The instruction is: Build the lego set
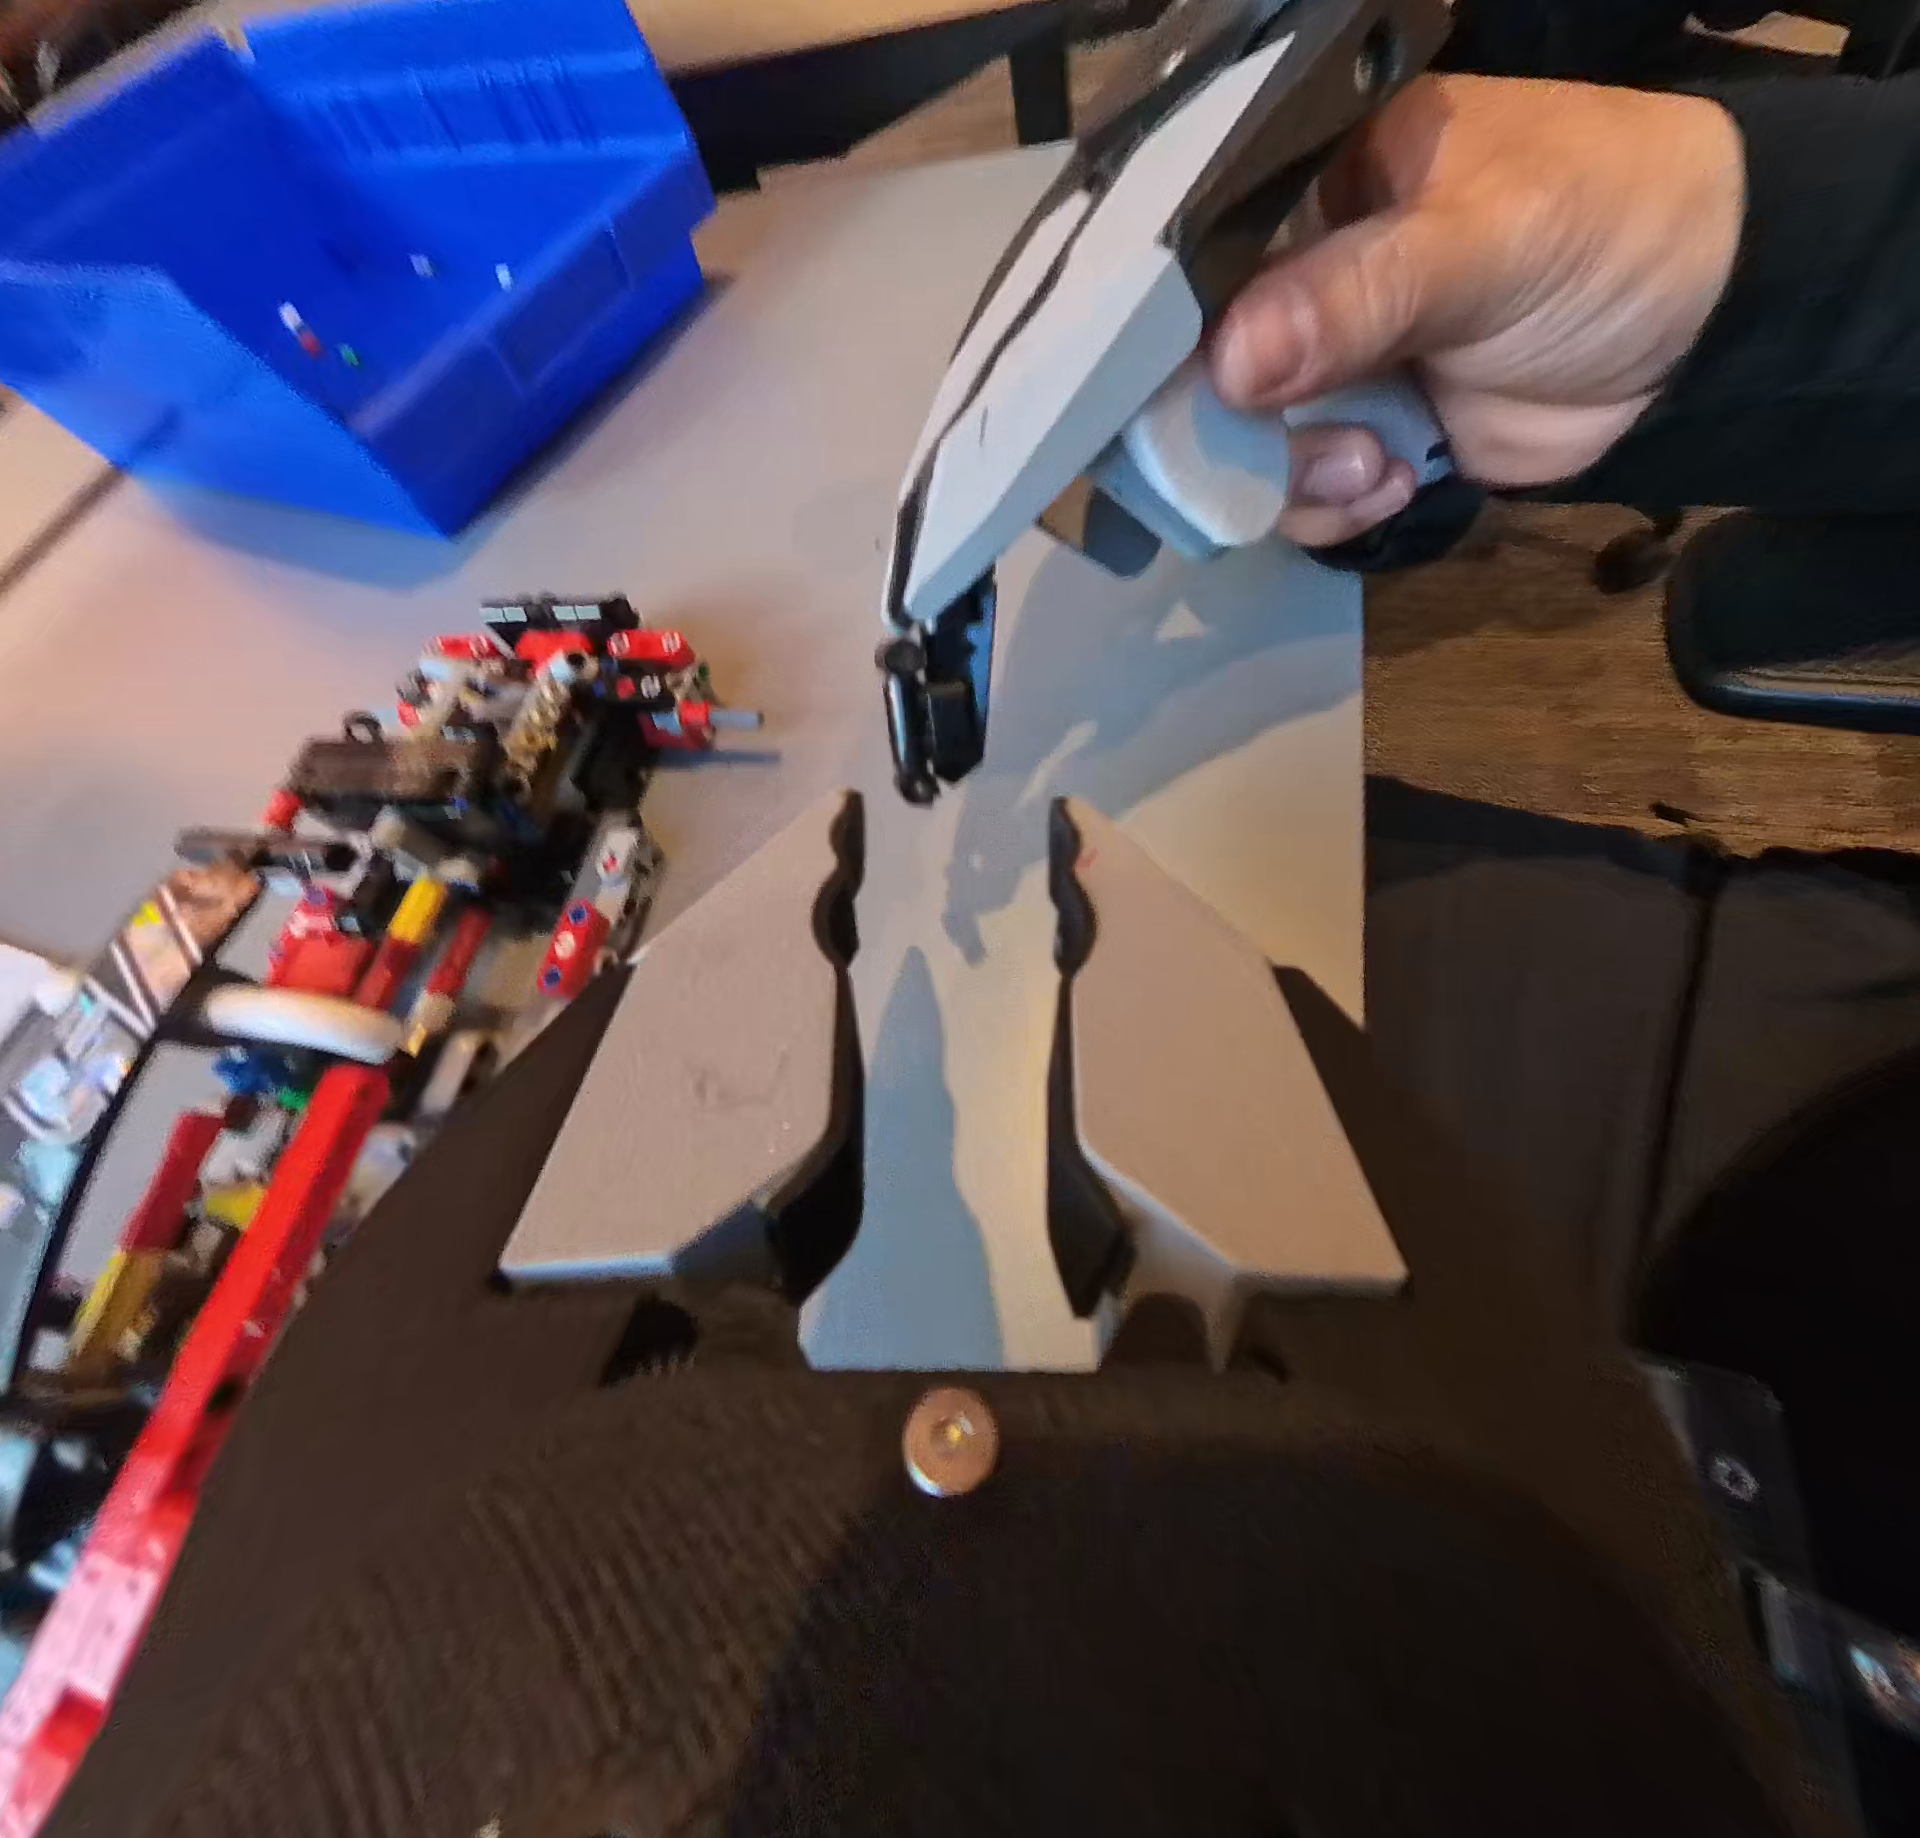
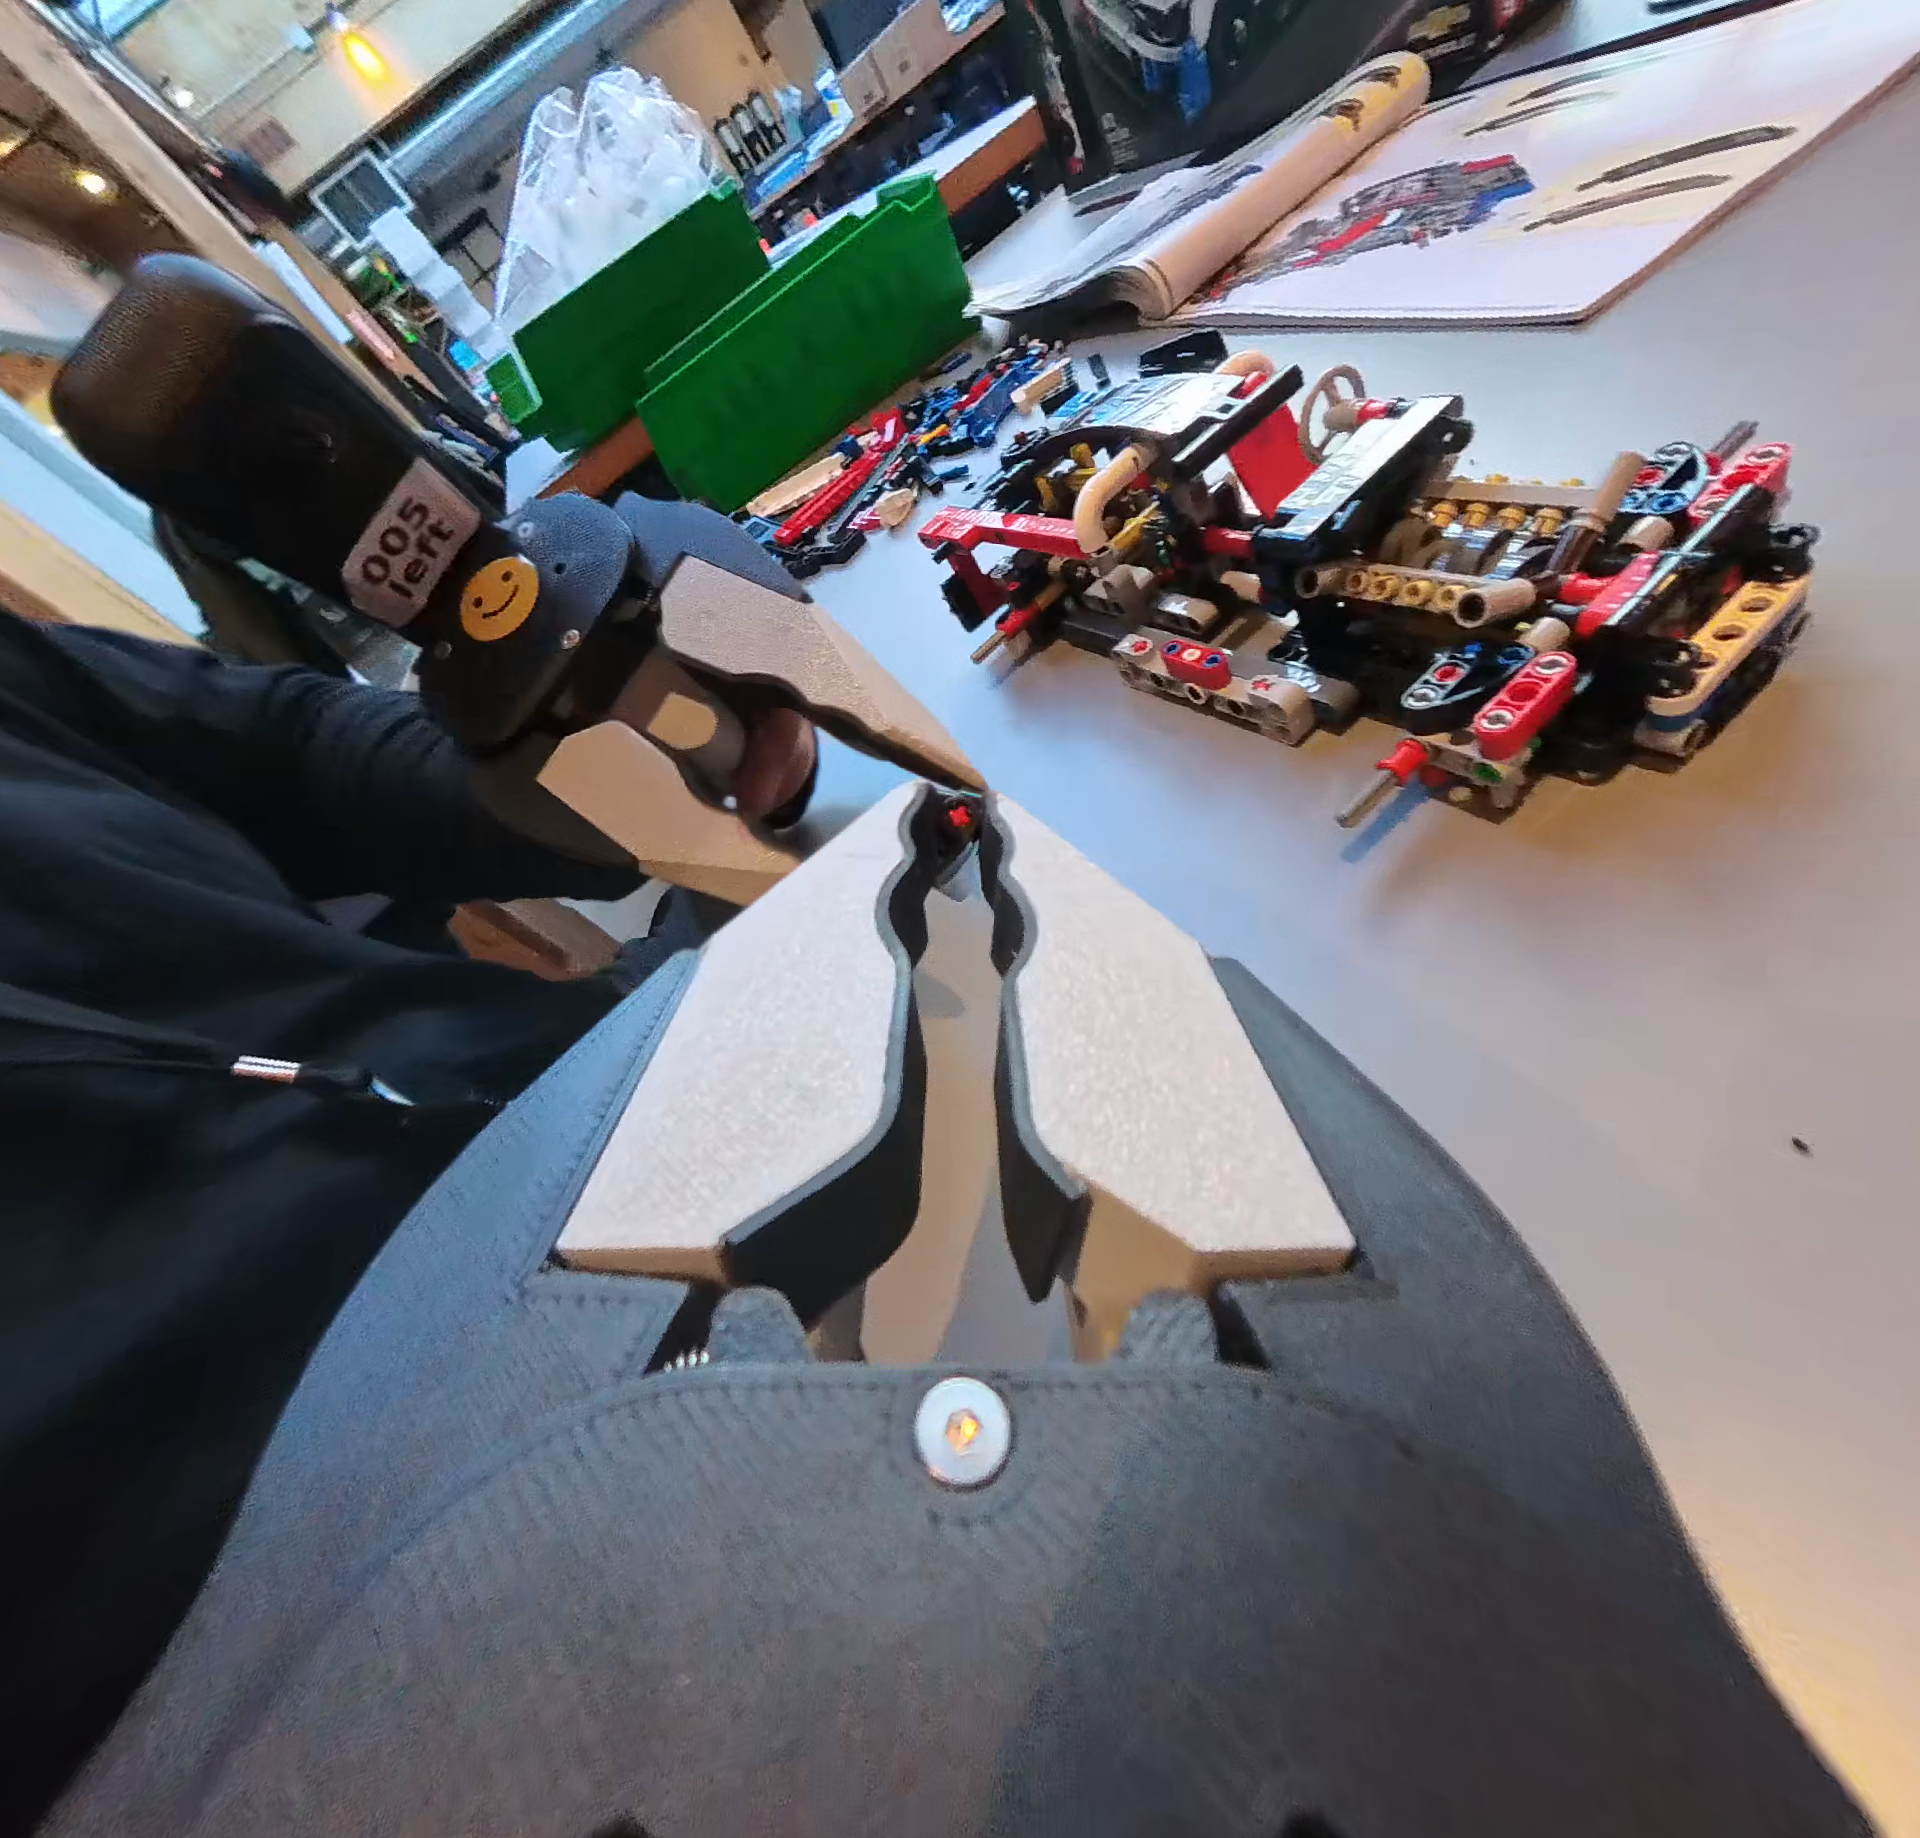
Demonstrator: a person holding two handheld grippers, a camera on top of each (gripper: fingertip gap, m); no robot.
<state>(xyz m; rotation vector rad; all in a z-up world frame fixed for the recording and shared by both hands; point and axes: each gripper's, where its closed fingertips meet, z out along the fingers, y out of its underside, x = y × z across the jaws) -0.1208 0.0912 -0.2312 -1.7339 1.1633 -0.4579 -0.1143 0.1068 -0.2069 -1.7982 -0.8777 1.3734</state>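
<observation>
The part-built Lego car (image 2: pixel 1403 593), black, red and grey, lies on the grey table (image 2: pixel 1558 1009); in the left wrist view it (image 1: pixel 468 853) is at the left. My right gripper (image 2: pixel 956 812) is shut on a small black Lego piece (image 2: pixel 954 838) with a red spot. In the left wrist view the right gripper (image 1: pixel 935 635) comes down from the upper right and holds that piece (image 1: pixel 925 718) just above and ahead of my left gripper (image 1: pixel 956 817). The left gripper is open and empty; it also shows in the right wrist view (image 2: pixel 868 806), its upper fingertip close to the piece.
Blue bins (image 1: pixel 364 230) stand at the table's back left. Green bins (image 2: pixel 790 354), loose Lego parts (image 2: pixel 935 427), an open instruction booklet (image 2: pixel 1403 209) and the set's box (image 2: pixel 1247 22) lie behind the car. A hand (image 1: pixel 1507 302) grips the right gripper. The tips of both grippers are at nearly the same place.
</observation>
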